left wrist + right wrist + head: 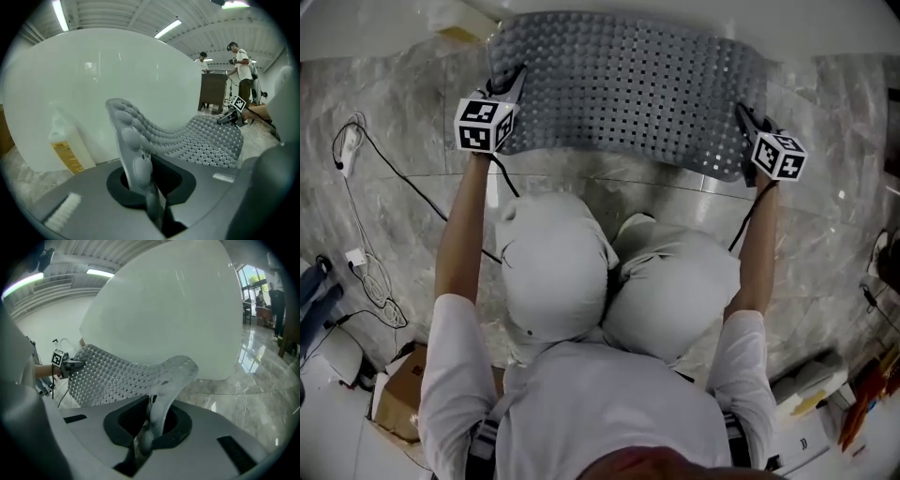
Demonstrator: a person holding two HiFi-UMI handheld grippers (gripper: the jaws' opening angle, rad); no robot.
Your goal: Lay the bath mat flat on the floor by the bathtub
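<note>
Your left gripper (149,201) and right gripper (145,432) are each clamped on one end of the bath mat (628,89), which hangs over the floor (394,122) beside the bathtub (117,79). It looks soft and floppy, so hold it by the end edges.

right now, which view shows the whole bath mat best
The head view: it takes in the whole bath mat, stretched between the left gripper and right gripper. Each gripper view shows only the edge pinched in its own jaws and the mat curving away, foreshortened.
</note>
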